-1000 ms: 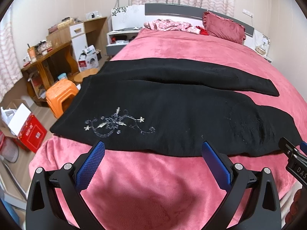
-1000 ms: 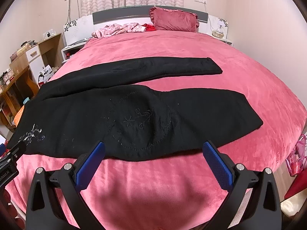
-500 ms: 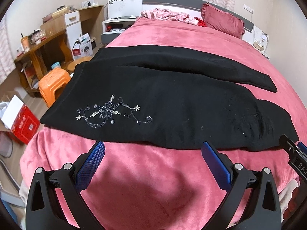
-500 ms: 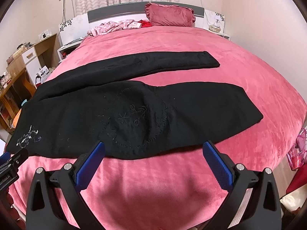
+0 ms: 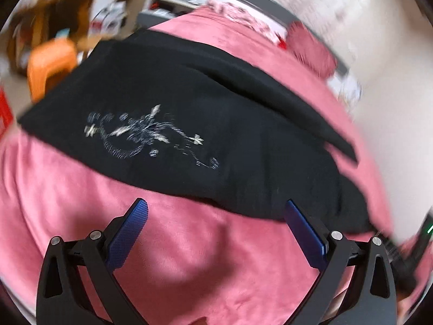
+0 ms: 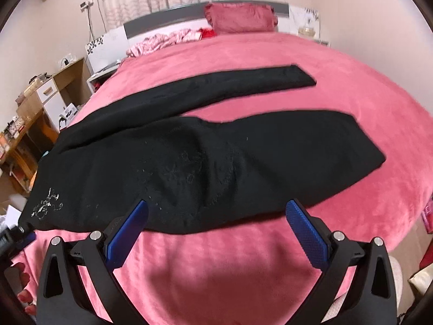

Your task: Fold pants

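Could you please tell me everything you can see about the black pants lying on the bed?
The pants are black, of a soft, slightly fuzzy cloth, spread flat and unfolded on the pink bedspread. The two legs fork apart toward the right; the far leg looks narrower than the near one. A silvery flower pattern sits near the waist end, with fainter stitching mid-leg. The near edge lies just ahead of both open tools, which do not touch it.

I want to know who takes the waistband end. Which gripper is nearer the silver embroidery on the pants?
Left. The left gripper sits just below the silver embroidery; the right gripper is further along the pants, toward the legs.
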